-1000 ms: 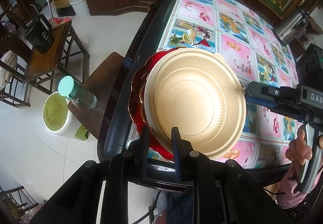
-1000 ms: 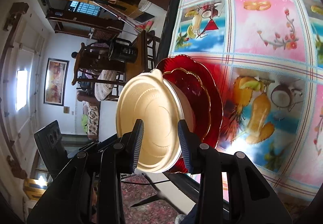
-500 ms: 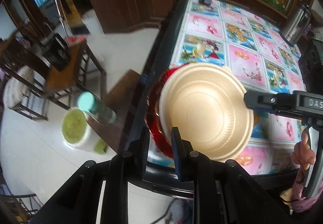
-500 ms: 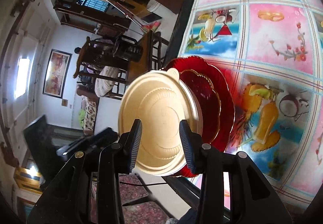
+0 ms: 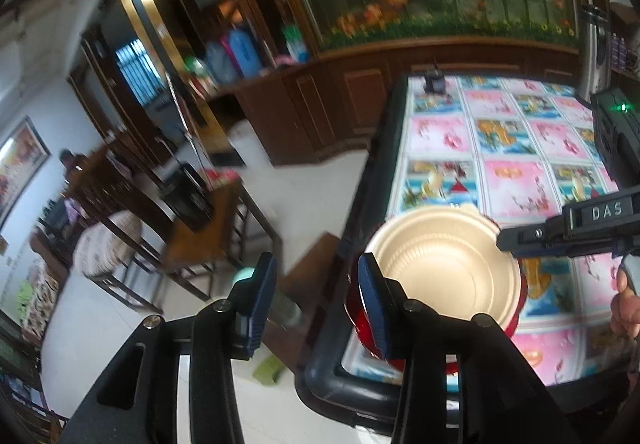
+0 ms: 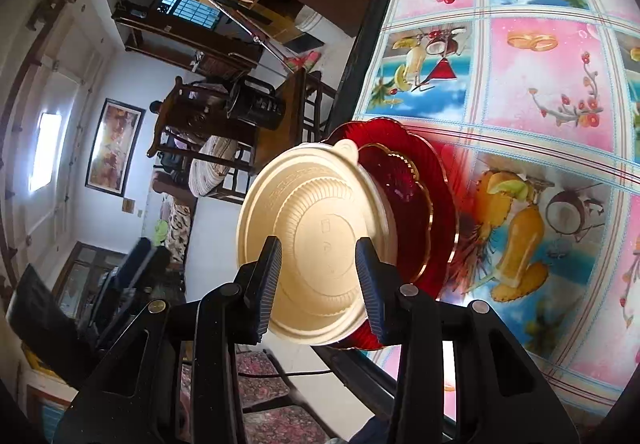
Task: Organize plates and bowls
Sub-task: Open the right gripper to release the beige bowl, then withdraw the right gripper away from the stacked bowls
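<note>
The beige bowl (image 6: 316,244) is sitting on the stacked red plates (image 6: 424,199), right at the table (image 5: 516,179)'s left edge near the front corner, the stack partly overhanging the dark rim. The right gripper (image 6: 320,280) is reaching in from the side with its fingers spread to a medium gap. The bowl's rim is showing between them, but I cannot tell if they are pinching it or just framing it. The left gripper (image 5: 316,300) is hanging wide open with nothing in it, mostly off the table edge, over the floor beside the stack.

Risks, as I judge them: a nudge toward the edge is likely tipping the stack off onto the floor. The thin bowl rim may flex and slip from a shallow pinch. The bowl could also drag the red plates along.
</note>
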A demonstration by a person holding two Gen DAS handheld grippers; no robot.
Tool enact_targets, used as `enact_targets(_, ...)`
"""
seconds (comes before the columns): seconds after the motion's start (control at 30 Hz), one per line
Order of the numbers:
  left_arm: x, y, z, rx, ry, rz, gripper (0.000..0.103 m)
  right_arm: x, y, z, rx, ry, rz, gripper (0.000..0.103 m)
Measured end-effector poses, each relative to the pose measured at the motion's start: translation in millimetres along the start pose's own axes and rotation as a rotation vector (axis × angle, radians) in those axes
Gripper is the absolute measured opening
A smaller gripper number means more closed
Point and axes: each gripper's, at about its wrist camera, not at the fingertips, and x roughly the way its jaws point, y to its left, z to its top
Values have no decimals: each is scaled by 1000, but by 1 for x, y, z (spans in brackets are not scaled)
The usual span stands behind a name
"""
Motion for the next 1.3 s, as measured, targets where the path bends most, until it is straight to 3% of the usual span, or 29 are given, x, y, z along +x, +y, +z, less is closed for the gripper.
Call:
enact_targets(0.27, -19, -19, 9, -5, -96, 13, 50, -15, -14, -2, 15, -29, 3, 39)
enact_targets(0.7, -40, -58, 18, 2, -139, -66, 54, -46, -37, -6, 50, -86, 27, 39)
enact_targets(0.87, -45, -77, 23, -20, -147, -162, 59, -65, -42, -11, 38, -124, 29, 39)
enact_targets(1.17, -47, -110, 20, -115, -126, -435, 66, -116, -46, -32, -78, -293, -65, 39)
enact_targets(1.27, -48, -122, 22, -120, -132, -466, 81, -135, -51, -41, -118, -360, -127, 39)
enact_targets(1.3, -49, -127, 22, -118, -134, -468, 81, -140, -53, -44, -131, -379, -144, 39)
